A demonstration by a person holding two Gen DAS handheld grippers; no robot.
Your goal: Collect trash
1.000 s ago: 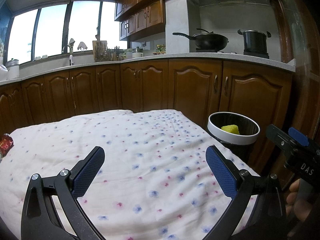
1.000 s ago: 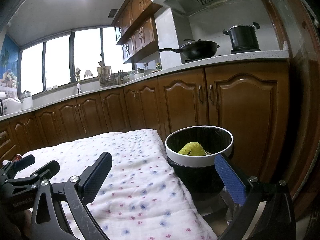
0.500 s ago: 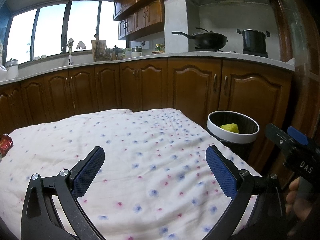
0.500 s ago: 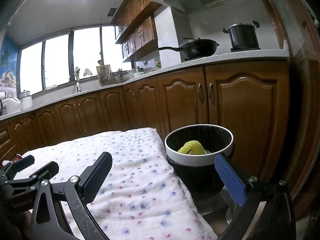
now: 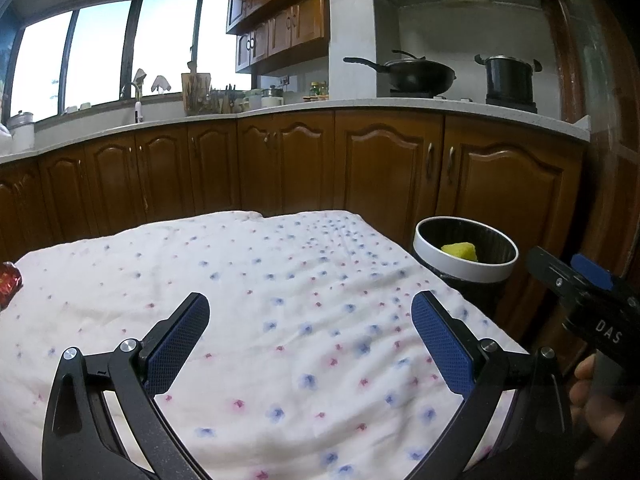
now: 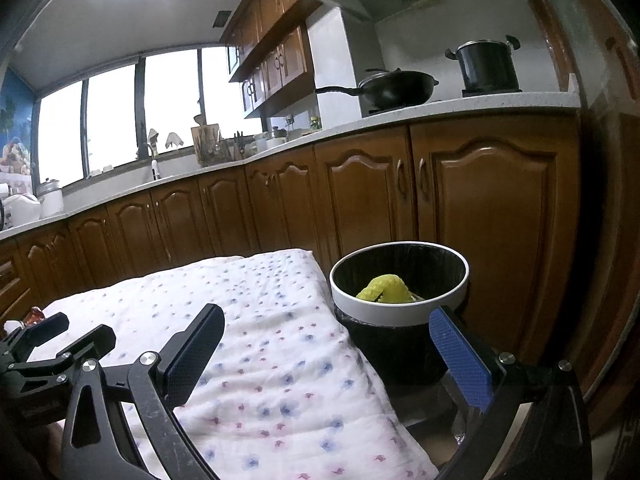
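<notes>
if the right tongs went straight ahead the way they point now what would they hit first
Probably the white-rimmed black trash bin holding yellow trash, just ahead of the open right tongs; depth is unclear.

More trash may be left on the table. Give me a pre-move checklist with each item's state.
1. Left claw empty and open: ok.
2. Right claw empty and open: ok.
3. Bin open, beside the table's right edge: ok.
4. Yellow trash inside the bin: ok.
5. Red wrapper at the table's far left edge, not collected: not ok.
6. Cloth between left claw and wrapper free of other items: ok.
</notes>
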